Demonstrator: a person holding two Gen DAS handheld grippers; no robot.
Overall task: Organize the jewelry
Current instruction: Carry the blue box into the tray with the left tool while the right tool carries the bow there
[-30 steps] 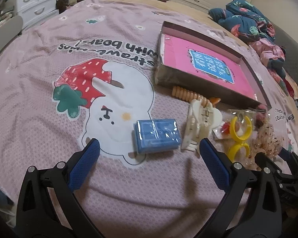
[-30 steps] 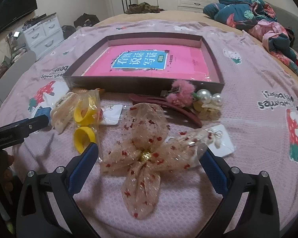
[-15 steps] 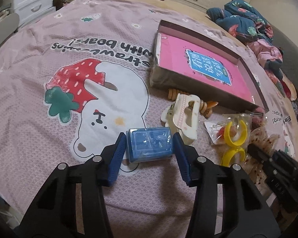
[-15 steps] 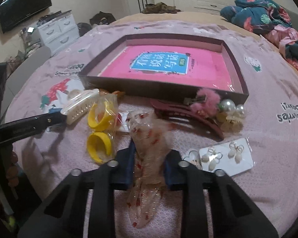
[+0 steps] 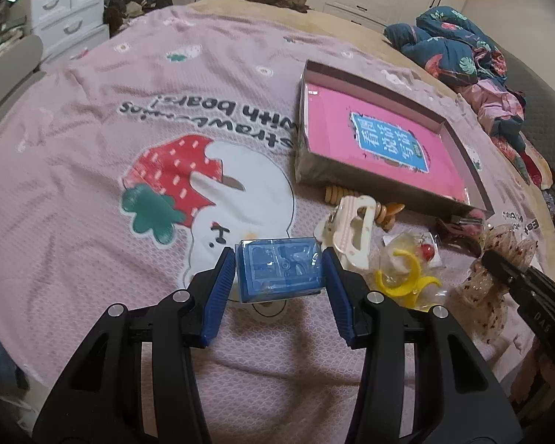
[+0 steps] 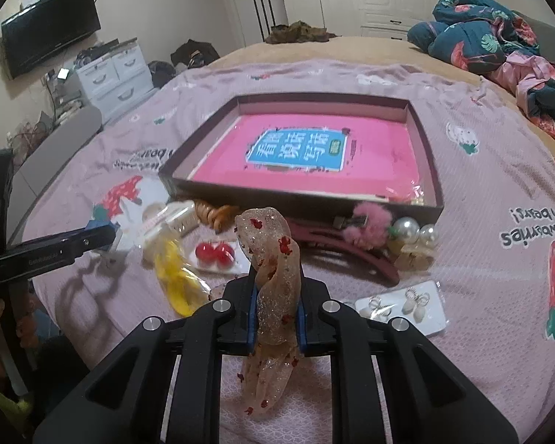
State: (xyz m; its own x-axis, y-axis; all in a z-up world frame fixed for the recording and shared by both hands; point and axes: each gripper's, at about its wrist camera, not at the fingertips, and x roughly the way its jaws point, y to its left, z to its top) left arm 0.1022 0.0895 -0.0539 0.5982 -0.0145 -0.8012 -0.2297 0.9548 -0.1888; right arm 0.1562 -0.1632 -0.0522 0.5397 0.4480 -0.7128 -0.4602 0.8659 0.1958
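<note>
My left gripper (image 5: 279, 277) is shut on a small blue box (image 5: 279, 273) and holds it above the lilac bedspread. My right gripper (image 6: 276, 314) is shut on a sheer beige bow with red dots (image 6: 273, 259), lifted off the bed; the bow also shows in the left wrist view (image 5: 494, 277). A shallow dark box with a pink sheet inside (image 6: 431, 181) lies ahead, also in the left wrist view (image 5: 370, 177). In front of it lie a cream claw clip (image 5: 351, 229), yellow hoops in a bag (image 6: 177, 277), red bead earrings (image 6: 214, 251), a dark red hair clip (image 6: 347, 249), a pink pompom (image 6: 370, 222), pearls (image 6: 414, 231) and an earring card (image 6: 407, 305).
Wooden beads (image 5: 333, 194) lie against the box's front wall. A heap of clothes (image 6: 499, 48) lies at the far right of the bed. White drawers (image 6: 111, 74) and a wall TV (image 6: 48, 44) stand at the left.
My left gripper has closed on the blue box and lifted it. My right gripper has closed on the bow and raised it off the bed.
</note>
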